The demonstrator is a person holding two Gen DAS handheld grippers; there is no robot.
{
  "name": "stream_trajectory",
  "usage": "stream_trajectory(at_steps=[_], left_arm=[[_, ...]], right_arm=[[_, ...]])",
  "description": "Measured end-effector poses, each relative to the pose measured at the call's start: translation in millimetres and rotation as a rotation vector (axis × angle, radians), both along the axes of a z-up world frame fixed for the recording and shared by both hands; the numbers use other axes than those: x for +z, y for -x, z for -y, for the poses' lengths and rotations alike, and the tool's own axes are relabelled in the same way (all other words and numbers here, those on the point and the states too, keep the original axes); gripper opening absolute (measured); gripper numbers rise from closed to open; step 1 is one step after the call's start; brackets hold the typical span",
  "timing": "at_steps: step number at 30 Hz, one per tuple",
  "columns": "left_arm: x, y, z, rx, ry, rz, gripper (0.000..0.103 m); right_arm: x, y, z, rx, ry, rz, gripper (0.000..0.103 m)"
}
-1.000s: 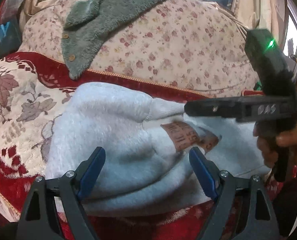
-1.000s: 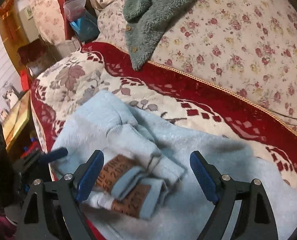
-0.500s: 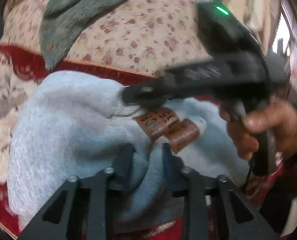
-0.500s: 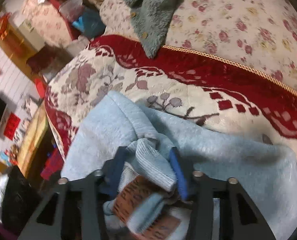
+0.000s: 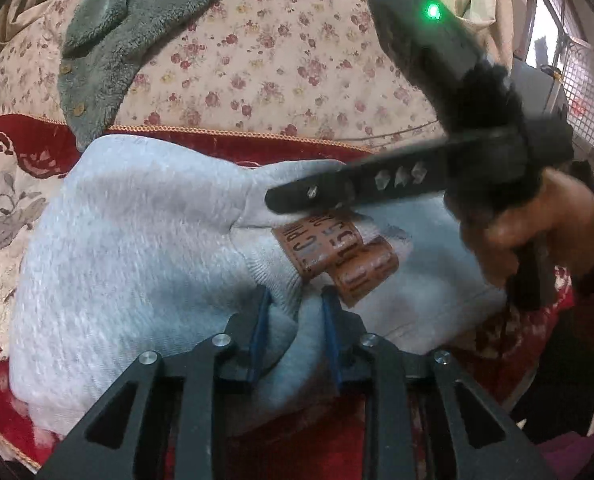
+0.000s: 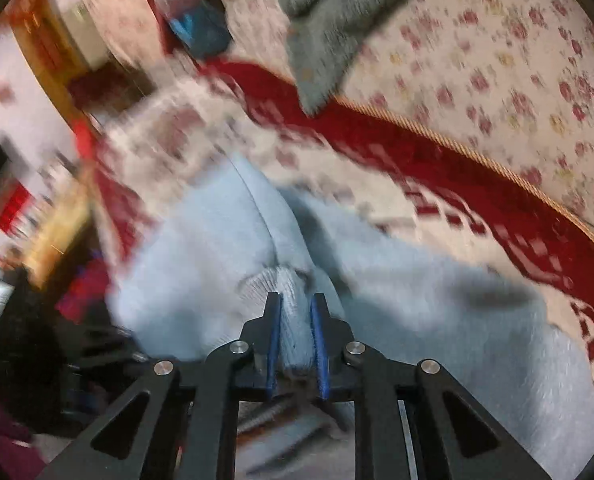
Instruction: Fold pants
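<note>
The light blue fleece pants (image 5: pixel 129 232) lie bunched on a red and cream patterned sofa cover (image 5: pixel 9 168). Two brown lettered cuff labels (image 5: pixel 337 252) show near the middle. My left gripper (image 5: pixel 295 312) is shut on a fold of the pants' ribbed edge. My right gripper (image 6: pixel 296 312) is shut on a ribbed cuff of the pants (image 6: pixel 437 320); it also shows from the side in the left wrist view (image 5: pixel 309 196), held by a hand, just above the labels. The right wrist view is motion-blurred.
A grey-green fleece garment (image 5: pixel 109 44) hangs over the floral sofa back (image 5: pixel 277 72). Cluttered furniture and boxes (image 6: pixel 57 80) stand beyond the sofa's left end. A window with a grille (image 5: pixel 577 80) is at the far right.
Both grippers went from wide open to shut on the pants' cuffs. The right gripper has moved in over the labels, and the cloth has bunched up between the jaws.
</note>
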State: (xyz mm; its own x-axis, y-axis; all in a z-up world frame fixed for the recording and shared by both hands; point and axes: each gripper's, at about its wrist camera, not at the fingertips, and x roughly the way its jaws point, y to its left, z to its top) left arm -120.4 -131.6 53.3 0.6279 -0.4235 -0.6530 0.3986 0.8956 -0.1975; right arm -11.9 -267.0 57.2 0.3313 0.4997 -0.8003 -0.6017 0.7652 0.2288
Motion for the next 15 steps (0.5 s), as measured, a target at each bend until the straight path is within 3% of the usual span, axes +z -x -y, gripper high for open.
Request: stream_trajectory(at_steps=[3, 5, 10, 12, 14, 15], left_arm=[[1.5, -0.2, -3.2, 0.004, 0.027, -0.005, 0.032], [2.1, 2.2, -4.7, -0.002, 0.030, 0.000, 0.040], [0.9, 4.7, -2.1, 0.005, 0.026, 0.010, 0.046], [-0.2, 2.2, -3.9, 0.010, 0.036, 0.004, 0.047], [-0.8, 0.7, -5.9, 0.012, 0.047, -0.009, 0.047], [-0.2, 0.8, -6.0, 0.011, 0.043, -0.011, 0.048]], right_arm=[[5.4, -6.8, 14.6, -0.083, -0.088, -0.039, 0.019], [20.9, -6.6, 19.0, -0.110, -0.122, -0.009, 0.021], [41.5, 5.0, -6.0, 0.003, -0.170, 0.030, 0.021], [26.8, 3.2, -23.7, 0.037, -0.092, 0.035, 0.021], [5.5, -6.9, -33.2, -0.020, 0.021, 0.064, 0.020], [-0.7, -12.6, -31.2, -0.050, 0.000, 0.038, 0.020]])
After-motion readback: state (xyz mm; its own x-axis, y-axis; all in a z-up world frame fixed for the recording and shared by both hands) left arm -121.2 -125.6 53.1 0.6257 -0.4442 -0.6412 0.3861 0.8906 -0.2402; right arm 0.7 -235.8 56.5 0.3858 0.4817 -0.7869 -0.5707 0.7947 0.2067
